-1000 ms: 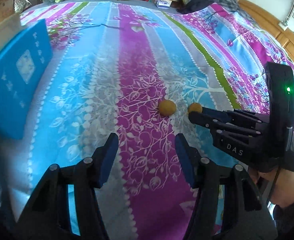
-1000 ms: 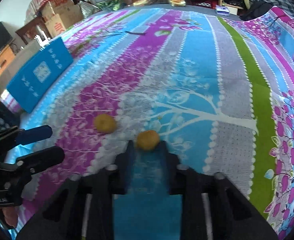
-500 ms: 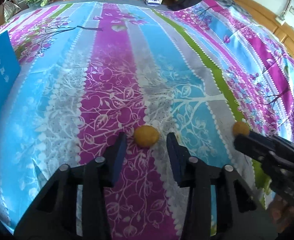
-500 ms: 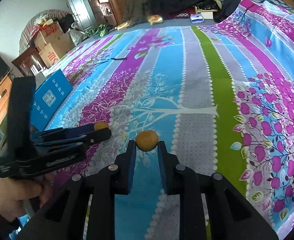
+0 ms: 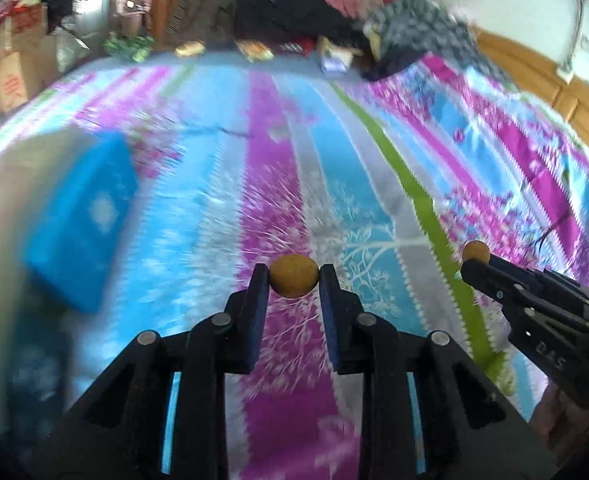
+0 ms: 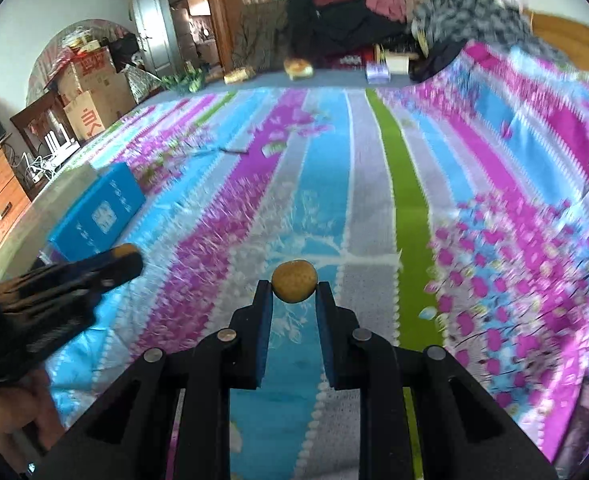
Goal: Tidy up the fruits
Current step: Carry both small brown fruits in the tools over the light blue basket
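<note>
Left jaws (image 5: 294, 282): closed on the left fruit (image 5: 294, 275), blue pads pressed to both its sides. They have just been closing, with this fruit between them.
Right jaws (image 6: 293, 293): clamped on the right fruit (image 6: 294, 281), pads tight against both sides.
Left fruit: small, round, dull yellow-brown, pinched at my left fingertips, clear of the bedspread (image 5: 278, 184). From the right camera only its top shows at 9 o'clock, above the dark tip of my left tool.
Right fruit: same look and size, pinched at my right fingertips, off the bedspread. From the left camera it sits at 3 o'clock, at the tip of my right tool.
Bedspread: wide stripes of blue, magenta, grey and green with white tree and blossom print; much of it blurred in both views.
Blue box (image 6: 101, 212): flat, white square mark on top, lying at the bed's edge, 9 o'clock in the left view, 10 o'clock in the right. Well apart from both fruits.
Clothes heap (image 6: 394, 12): dark and red, piled at 12 o'clock at the far end of the bed.
Cartons (image 6: 90, 92): brown, stacked off the bed at 10 o'clock in the right view.
My hand (image 6: 10, 416): part visible at 8 o'clock in the right view, gripping the left tool.
</note>
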The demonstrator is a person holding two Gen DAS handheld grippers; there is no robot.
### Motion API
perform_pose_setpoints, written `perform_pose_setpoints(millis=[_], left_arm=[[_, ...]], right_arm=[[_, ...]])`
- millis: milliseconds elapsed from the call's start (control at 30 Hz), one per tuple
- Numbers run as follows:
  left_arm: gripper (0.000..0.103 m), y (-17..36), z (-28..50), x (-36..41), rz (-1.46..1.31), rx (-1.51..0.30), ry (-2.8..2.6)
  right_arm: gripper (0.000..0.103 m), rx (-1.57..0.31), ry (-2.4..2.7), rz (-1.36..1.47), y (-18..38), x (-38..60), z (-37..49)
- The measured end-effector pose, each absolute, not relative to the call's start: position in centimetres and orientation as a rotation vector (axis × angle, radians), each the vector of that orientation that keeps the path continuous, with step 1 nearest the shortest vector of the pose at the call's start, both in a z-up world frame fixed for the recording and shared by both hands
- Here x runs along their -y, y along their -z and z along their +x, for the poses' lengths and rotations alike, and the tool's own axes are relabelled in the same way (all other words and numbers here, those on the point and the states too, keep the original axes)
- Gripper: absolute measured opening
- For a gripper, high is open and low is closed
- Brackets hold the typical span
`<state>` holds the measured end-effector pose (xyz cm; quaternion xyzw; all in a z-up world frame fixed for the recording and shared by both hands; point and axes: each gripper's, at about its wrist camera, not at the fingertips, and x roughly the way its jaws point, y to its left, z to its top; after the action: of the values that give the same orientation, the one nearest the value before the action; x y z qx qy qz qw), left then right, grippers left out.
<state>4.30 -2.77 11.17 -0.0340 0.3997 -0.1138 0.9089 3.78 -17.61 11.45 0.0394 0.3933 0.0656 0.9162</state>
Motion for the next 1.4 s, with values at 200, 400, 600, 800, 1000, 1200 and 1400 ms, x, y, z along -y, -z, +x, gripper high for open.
perform_pose_setpoints(millis=[200, 400, 600, 800, 1000, 1200, 1400], left_arm=[[0.026, -17.5, -0.2, -1.7, -0.046, -0.746, 0.136], [0.026, -21.9, -3.6, -6.8, -0.088, -0.709, 0.052], [0.026, -25.7, -7.3, -12.3, -0.118, -0.652, -0.042], [0.026, -27.9, -10.6, -18.7, -0.170, -0.615, -0.168], [0.026, -28.7, -13.9, -26.3, -0.248, -0.617, -0.311], [0.026, -28.0, -15.6, -31.6, -0.301, -0.653, -0.409], [0.026, -25.8, -16.4, -34.6, -0.341, -0.719, -0.448]], right_arm=[[0.025, -0.747, -0.153, 0.054, -17.3, 15.5, 0.5], [0.025, -0.703, -0.198, 0.047, -22.3, 12.6, -2.0], [0.025, -0.667, -0.286, 0.017, -26.7, 7.2, -3.9], [0.025, -0.649, -0.433, -0.012, -30.6, -0.8, -5.0], [0.025, -0.680, -0.584, -0.050, -32.0, -9.5, -5.8], [0.025, -0.762, -0.744, -0.088, -31.8, -17.9, -6.2], [0.025, -0.871, -0.829, -0.141, -30.1, -23.5, -5.5]])
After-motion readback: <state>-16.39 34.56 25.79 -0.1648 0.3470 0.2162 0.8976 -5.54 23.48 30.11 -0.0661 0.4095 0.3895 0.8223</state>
